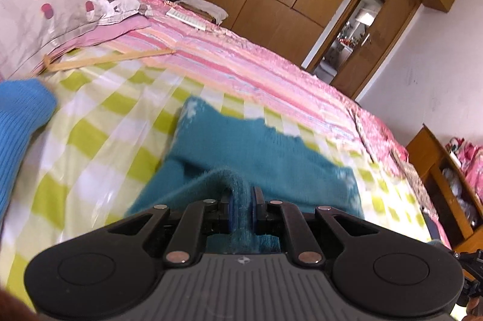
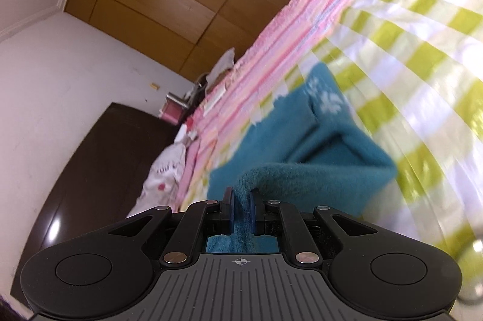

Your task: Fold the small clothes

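I hold both tilted grippers, left gripper (image 1: 244, 207) and right gripper (image 2: 242, 209), clamped on the teal garment (image 1: 229, 146) over the bed (image 1: 120, 121).

Black claw (image 1: 241, 207), blue pads (image 1: 233, 207), silver pivots, ribbed grey housing

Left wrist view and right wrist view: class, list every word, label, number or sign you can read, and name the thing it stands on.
"APP": grey letters, seen upside down and cut off by a fold, on the grey pillow with pink dots.
Pillow print in the right wrist view: too blurred to read.
Small emblem on each hand-held gripper body: a mark, no letters.
Teal sweater: a white pattern only, no text.
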`<state>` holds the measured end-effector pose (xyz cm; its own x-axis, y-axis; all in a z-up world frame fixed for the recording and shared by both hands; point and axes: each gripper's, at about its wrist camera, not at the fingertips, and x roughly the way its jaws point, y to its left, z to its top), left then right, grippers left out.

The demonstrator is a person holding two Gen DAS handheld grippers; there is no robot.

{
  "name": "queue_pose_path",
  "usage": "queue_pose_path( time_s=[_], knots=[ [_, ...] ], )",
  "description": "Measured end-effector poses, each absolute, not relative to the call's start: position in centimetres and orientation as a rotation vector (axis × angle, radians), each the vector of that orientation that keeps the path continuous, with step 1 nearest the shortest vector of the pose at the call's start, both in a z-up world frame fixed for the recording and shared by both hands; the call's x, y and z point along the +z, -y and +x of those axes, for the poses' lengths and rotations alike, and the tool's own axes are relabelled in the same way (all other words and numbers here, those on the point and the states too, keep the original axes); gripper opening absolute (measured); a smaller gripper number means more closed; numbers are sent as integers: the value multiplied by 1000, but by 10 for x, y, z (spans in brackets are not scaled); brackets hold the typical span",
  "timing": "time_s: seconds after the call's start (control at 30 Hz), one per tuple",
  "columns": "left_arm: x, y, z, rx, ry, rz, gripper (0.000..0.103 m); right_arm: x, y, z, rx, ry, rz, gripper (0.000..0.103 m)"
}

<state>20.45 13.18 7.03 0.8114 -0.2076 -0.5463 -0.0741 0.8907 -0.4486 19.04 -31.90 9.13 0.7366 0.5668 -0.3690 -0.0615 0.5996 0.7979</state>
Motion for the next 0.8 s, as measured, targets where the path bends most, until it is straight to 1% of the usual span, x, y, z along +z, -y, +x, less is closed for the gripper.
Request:
queue_pose_path(
  time_s=[0.3,0.8],
  knots=[
    [65,-140,256,-63,-592,-506,16,89,312,248,379,-628,882,10],
    [53,-145,307,-37,-573,-508,16,69,309,302,327,-628,892,10]
  ],
)
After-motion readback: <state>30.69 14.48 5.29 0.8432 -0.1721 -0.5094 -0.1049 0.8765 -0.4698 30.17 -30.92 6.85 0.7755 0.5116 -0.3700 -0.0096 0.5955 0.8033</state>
